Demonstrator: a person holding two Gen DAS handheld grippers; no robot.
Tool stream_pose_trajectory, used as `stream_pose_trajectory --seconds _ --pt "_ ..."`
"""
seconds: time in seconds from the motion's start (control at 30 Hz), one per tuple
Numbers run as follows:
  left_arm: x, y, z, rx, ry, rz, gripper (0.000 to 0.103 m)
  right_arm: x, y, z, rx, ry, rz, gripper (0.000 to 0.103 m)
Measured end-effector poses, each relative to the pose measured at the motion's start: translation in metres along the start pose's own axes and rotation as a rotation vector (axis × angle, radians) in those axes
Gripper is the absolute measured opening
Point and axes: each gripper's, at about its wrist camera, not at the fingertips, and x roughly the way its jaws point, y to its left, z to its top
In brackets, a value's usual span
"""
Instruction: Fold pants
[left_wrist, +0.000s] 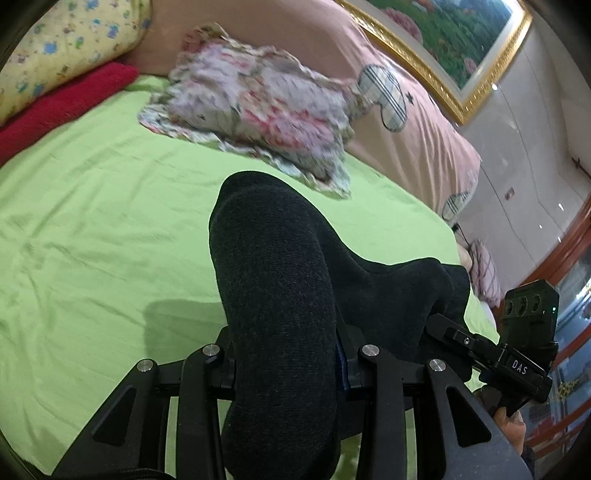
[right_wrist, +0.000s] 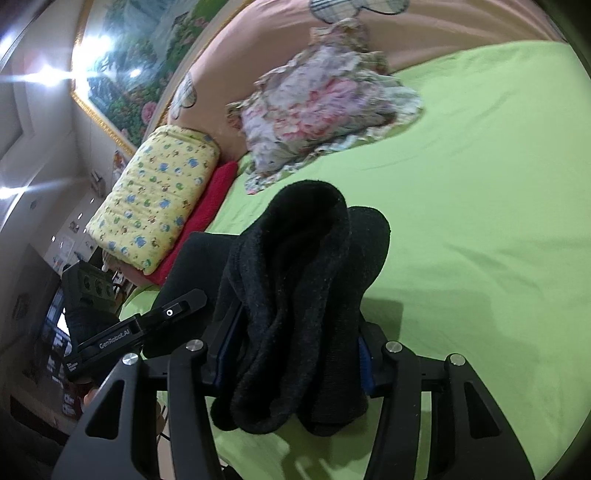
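Dark charcoal pants (left_wrist: 273, 280) hang bunched and lifted above the green bed sheet (left_wrist: 92, 221). My left gripper (left_wrist: 288, 369) is shut on a thick fold of them; the cloth covers its fingertips, and a blue pad (left_wrist: 341, 365) shows at the edge. The right gripper (left_wrist: 439, 325) appears at the right of this view, gripping the same garment. In the right wrist view the pants (right_wrist: 306, 258) drape in folds over my right gripper (right_wrist: 291, 362), which is shut on them. The left gripper (right_wrist: 184, 301) holds the cloth just to the left.
A crumpled floral cloth (left_wrist: 258, 110) lies further up the bed. A yellow patterned pillow (left_wrist: 66, 48) and a red towel (left_wrist: 62, 107) lie at the far left. A pink quilt (left_wrist: 406, 129) runs along the back, under a gold-framed painting (left_wrist: 461, 37).
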Motion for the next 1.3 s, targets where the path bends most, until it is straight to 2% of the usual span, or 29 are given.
stream_pose_trajectory --seconds 0.23,0.5,0.97,1.3 --pt "-0.010 0.030 0.027 -0.030 -0.043 0.040 0.036 0.037 0.019 0.025 -0.039 0.019 0.037 0.053" --pt "-0.005 0.043 0.049 -0.035 -0.061 0.054 0.036 0.061 0.029 0.045 -0.052 0.021 0.043 0.053" --pt "0.040 0.045 0.086 -0.030 -0.025 0.073 0.036 0.096 0.009 0.080 -0.029 0.050 0.005 0.054" --pt "0.074 0.066 0.099 -0.050 0.008 0.106 0.036 0.133 -0.006 0.099 -0.032 0.110 -0.015 0.054"
